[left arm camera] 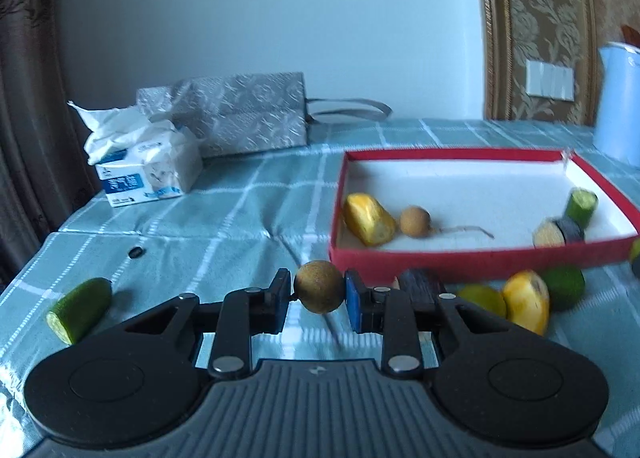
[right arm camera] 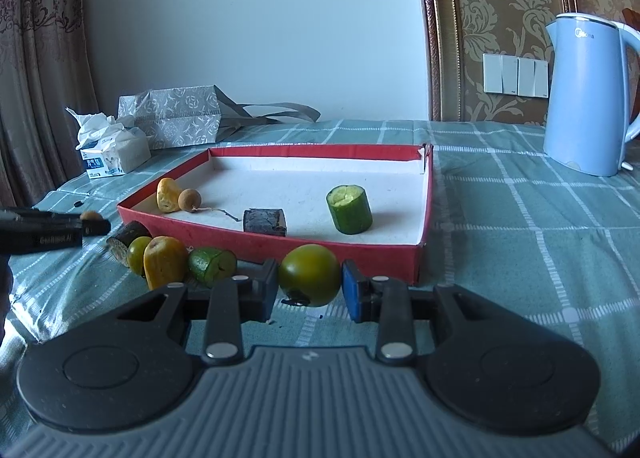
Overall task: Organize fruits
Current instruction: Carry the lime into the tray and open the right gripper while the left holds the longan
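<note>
While the left claw [left arm camera: 319, 293] pinches a small brown longan [left arm camera: 319, 292] between its pads, the left wrist view shows it raised just in front of the red box [left arm camera: 472, 258], which sits on the checked tabletop [left arm camera: 224, 217]. Inside the box lie a yellow fruit chunk [left arm camera: 369, 219], another longan [left arm camera: 415, 221], a cucumber piece [left arm camera: 581, 207] and a dark piece [left arm camera: 559, 232]. A cucumber end [left arm camera: 80, 310] lies apart at the left; a tissue pack [left arm camera: 146, 173] stands farther back.

From the right wrist view, the right claw [right arm camera: 310, 285] is clenched on a round green fruit [right arm camera: 310, 275], just before the box's near wall [right arm camera: 280, 244]. A yellow piece [right arm camera: 165, 262], cut green pieces [right arm camera: 212, 266] and a dark chunk [right arm camera: 127, 238] cluster to its left. A blue kettle [right arm camera: 588, 97] stands at the right.
</note>
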`<state>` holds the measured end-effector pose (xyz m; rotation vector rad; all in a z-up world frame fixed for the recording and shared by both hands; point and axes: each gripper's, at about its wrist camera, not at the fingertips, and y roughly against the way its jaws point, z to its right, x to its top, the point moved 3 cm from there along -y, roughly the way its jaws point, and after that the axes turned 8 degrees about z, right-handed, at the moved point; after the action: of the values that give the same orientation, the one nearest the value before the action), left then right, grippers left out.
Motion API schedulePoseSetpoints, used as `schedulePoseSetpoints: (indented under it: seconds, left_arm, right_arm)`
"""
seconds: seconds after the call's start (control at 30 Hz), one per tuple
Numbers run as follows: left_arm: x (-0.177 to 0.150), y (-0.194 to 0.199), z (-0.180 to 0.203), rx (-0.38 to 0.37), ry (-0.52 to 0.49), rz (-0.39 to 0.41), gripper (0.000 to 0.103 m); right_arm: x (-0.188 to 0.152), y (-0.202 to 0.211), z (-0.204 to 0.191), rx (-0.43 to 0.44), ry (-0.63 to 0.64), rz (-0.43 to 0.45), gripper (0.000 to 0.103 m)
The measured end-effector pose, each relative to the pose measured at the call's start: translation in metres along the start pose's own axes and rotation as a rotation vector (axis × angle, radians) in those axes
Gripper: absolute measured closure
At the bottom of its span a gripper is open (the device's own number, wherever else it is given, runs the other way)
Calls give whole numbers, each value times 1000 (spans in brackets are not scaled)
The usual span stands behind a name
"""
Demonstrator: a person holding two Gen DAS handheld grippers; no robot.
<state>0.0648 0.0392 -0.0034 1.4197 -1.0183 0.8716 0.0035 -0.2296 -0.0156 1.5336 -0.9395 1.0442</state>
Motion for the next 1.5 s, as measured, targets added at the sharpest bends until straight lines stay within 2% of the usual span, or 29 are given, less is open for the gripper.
schedulePoseSetpoints:
  seconds: [0.17,0.33,0.7,0.87,1.1,1.5]
  left_arm:
    - [8,-7,-10,71,80,25,75]
    - [2,-15,-16,82,101,29,75]
    - [-9,-26,-26,61,166,-28,75]
    - [-8,-24,-25,55,162,-22,75]
    - [-8,-24,-24,53,159,-17,75]
    - [-8,-26,-25,51,168,-25,75]
  right_arm:
    - [0,1,-1,-2,1,10,71]
    - [1,1,-1,-3,0,20,71]
    - [2,3,0,-9,-3,44,71]
    - [5,3,1,-31,-8,53,71]
    - [24,-2,-6,-33,4,73,71]
    - [72,-53,-24,-20,-5,131,71]
